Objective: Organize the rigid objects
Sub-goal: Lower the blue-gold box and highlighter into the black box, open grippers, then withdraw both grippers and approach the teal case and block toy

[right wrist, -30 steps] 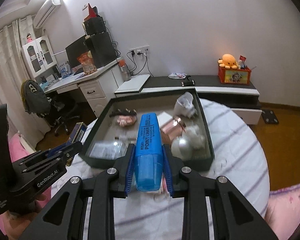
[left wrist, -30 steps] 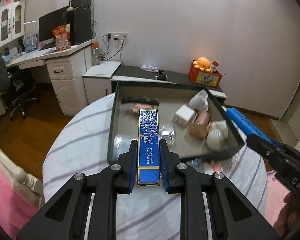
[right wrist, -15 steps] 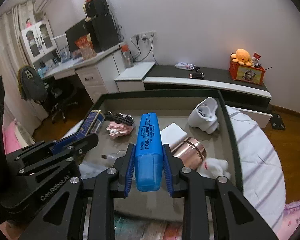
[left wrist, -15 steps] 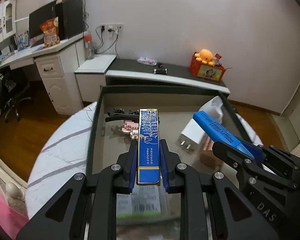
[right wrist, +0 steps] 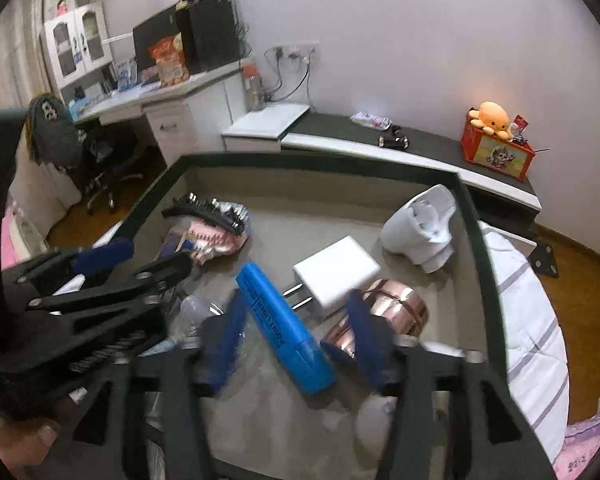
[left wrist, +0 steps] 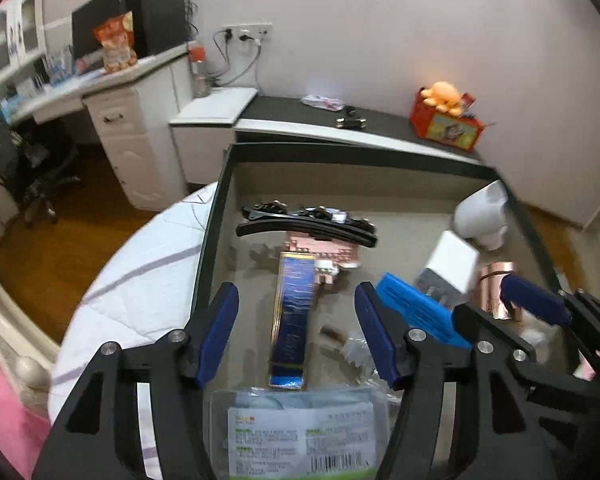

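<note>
Jaws gape wide on both grippers — left gripper (left wrist: 296, 332) and right gripper (right wrist: 296, 336) hold nothing. Blue-gold box (left wrist: 292, 312) and blue marker (right wrist: 284, 328) lie in the tray (right wrist: 476, 248).

both wrist views close above tray (left wrist: 380, 156)

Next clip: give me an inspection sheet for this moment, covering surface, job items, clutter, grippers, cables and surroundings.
Surface: dark-rimmed tray on a striped white cloth.
Job's things: blue highlighter and blue-gold box lie loose in the tray.
Clutter: white charger, copper tube, black hair clip, white holder, plastic packet.
Grippers: left gripper open; right gripper open.
Cables: wires at wall socket.
Surroundings: desk, orange plush.
</note>
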`<state>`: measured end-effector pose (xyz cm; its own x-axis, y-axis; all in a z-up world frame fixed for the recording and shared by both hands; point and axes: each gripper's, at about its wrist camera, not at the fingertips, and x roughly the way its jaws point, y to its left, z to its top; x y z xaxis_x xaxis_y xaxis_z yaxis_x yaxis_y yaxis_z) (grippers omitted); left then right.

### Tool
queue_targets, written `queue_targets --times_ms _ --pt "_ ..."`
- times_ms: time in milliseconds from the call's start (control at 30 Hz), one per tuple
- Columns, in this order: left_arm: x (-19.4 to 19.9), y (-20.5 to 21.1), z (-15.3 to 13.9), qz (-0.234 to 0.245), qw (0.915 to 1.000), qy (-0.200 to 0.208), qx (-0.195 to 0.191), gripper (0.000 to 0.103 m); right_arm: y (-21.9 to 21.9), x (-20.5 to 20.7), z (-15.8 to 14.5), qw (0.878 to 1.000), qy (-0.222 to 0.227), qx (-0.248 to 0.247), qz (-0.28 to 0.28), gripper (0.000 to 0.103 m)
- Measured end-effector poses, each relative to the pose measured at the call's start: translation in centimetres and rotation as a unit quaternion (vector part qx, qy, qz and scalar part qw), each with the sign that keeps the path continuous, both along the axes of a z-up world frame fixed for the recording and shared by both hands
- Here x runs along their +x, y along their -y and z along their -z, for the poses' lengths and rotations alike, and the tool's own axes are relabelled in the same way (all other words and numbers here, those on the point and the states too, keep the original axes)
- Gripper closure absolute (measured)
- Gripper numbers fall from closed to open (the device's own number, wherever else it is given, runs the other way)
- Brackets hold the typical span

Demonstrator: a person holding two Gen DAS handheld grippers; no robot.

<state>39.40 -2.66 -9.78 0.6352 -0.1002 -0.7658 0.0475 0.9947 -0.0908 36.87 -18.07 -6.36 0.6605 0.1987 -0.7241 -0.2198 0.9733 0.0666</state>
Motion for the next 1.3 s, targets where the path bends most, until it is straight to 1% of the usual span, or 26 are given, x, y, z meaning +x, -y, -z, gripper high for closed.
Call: queue_targets --times_ms 33,67,133,167,200,233,267,367,400,433,467,567,633,767,900,1000,1200,1300 --pt "-0.3 -0.2 -0.2 0.004 1.0 0.001 -0.006 0.041 0.4 -0.1 -0.2 1.0 0.003 -0.003 0.011 0.021" --pt "-0.6 -0.2 -0.5 0.0 1.0 0.006 0.003 0.029 0.9 -0.3 -0.3 1.0 0.004 -0.002 0.018 0.012" --pt "-1.6 -0.3 -1.3 -0.001 0.9998 0.021 0.007 0.025 1.6 -0.7 -0.6 1.0 0.001 0.018 0.019 0.012" --pt "-2.1 -0.2 -1.8 -0.006 0.9995 0.027 0.012 0.016 1.9 -0.9 -0.8 0.999 0.003 0.022 0.023 0.012" --pt "-2.7 -0.2 -2.2 -0.016 0.9989 0.036 0.026 0.008 2.1 -1.2 -1.0 0.999 0.008 0.021 0.029 0.012" --pt "-3.4 -0.1 -2.8 -0.025 0.9978 0.05 0.038 0.005 2.4 -1.6 -1.2 0.999 0.012 0.02 0.036 0.012" --pt "-4.1 -0.2 -3.2 -0.029 0.9971 0.058 0.041 0.003 2.6 -2.0 -1.4 0.999 0.014 0.023 0.041 0.011" --pt "-5.7 -0.7 -4.5 -0.033 0.9967 0.068 0.03 0.001 3.3 -3.2 -2.0 0.998 0.022 0.035 0.053 0.011" --pt "-6.3 -0.7 -4.9 -0.033 0.9965 0.072 0.027 0.0 3.4 -3.7 -2.2 0.997 0.025 0.034 0.058 0.01" --pt "-7.0 -0.8 -5.3 -0.034 0.9961 0.077 0.027 0.0 3.3 -4.1 -2.3 0.997 0.027 0.035 0.061 0.007" --pt "-7.8 -0.9 -5.7 -0.039 0.9954 0.082 0.028 0.0 3.4 -4.5 -2.4 0.997 0.029 0.036 0.065 0.0" --pt "-10.0 -1.4 -6.6 -0.045 0.9947 0.091 0.02 0.0 3.7 -6.0 -2.5 0.996 0.031 0.052 0.067 0.0" --pt "-11.3 -1.5 -7.1 -0.046 0.9944 0.094 0.016 0.0 3.8 -6.6 -2.7 0.996 0.033 0.05 0.07 0.0" --pt "-13.4 -1.4 -7.6 -0.049 0.9937 0.098 0.023 0.0 3.5 -8.4 -2.8 0.995 0.043 0.049 0.073 0.0" --pt "-15.4 -1.1 -7.9 -0.048 0.9933 0.102 0.022 0.0 3.5 -9.6 -2.5 0.995 0.036 0.059 0.077 0.0" --pt "-16.2 -0.5 -8.2 -0.043 0.9933 0.104 0.027 0.0 3.6 -10.8 -2.5 0.994 0.036 0.063 0.084 0.0" --pt "-18.1 0.8 -9.0 -0.035 0.993 0.106 0.039 0.0 5.0 -13.7 -2.7 0.991 0.039 0.071 0.109 0.0" --pt "-19.4 1.0 -9.7 -0.033 0.9917 0.115 0.045 0.0 5.4 -15.0 -2.9 0.99 0.041 0.065 0.116 0.0"
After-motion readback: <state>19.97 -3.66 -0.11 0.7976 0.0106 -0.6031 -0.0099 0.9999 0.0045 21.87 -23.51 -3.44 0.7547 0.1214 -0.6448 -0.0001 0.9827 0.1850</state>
